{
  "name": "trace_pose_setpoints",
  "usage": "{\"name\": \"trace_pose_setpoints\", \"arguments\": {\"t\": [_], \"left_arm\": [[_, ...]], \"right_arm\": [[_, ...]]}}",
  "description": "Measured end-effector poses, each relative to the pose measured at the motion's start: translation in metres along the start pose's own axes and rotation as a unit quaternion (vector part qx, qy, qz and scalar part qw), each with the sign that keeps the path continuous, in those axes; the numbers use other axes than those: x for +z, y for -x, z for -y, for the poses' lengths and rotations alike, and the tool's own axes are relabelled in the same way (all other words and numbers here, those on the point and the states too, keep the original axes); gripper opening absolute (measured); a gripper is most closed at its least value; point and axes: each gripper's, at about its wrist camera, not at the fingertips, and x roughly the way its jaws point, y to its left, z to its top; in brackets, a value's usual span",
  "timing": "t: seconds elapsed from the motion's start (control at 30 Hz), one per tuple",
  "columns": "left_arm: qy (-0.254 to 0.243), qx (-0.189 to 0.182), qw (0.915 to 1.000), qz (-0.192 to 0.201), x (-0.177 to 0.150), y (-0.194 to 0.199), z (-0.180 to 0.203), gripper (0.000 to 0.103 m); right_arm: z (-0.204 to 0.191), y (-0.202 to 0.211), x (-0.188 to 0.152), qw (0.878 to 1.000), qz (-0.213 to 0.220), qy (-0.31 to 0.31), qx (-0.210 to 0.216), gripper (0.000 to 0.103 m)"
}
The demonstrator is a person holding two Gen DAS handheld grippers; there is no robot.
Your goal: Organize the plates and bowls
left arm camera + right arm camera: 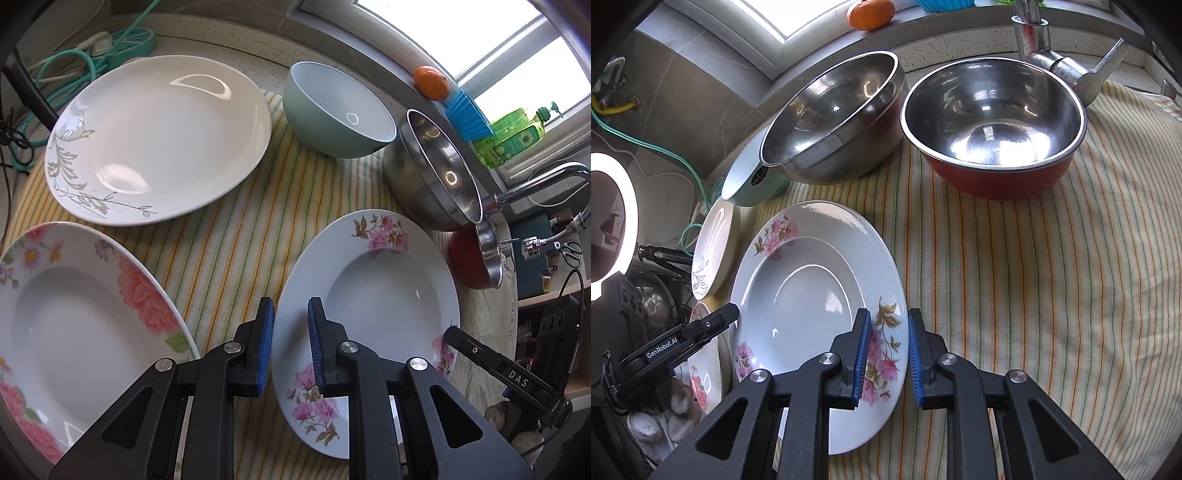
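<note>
My left tongs (290, 328) and right tongs (889, 345) are both spread a little and pinching nothing, each hanging over a rim of the pink-flowered plate (384, 295) on the striped cloth (221, 251). The white plate (162, 136) and the rose plate (74, 325) lie to its left, with the green bowl (332, 110), steel bowl (831, 122) and red bowl (993, 122) behind. If I close on that thin glazed rim off-centre, the plate could slip and knock its neighbour. The rose plate is cut off, and I probably can't judge my height above the rim.
</note>
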Motion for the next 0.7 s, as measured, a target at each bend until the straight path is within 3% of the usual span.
{"name": "trace_pose_setpoints", "arguments": {"t": [0.7], "left_arm": [[-0.016,0.000,0.9999,-0.002,-0.021,0.004,0.017,0.017]], "right_arm": [[0.010,0.014,-0.015,1.000,0.003,-0.005,-0.005,0.018]]}}
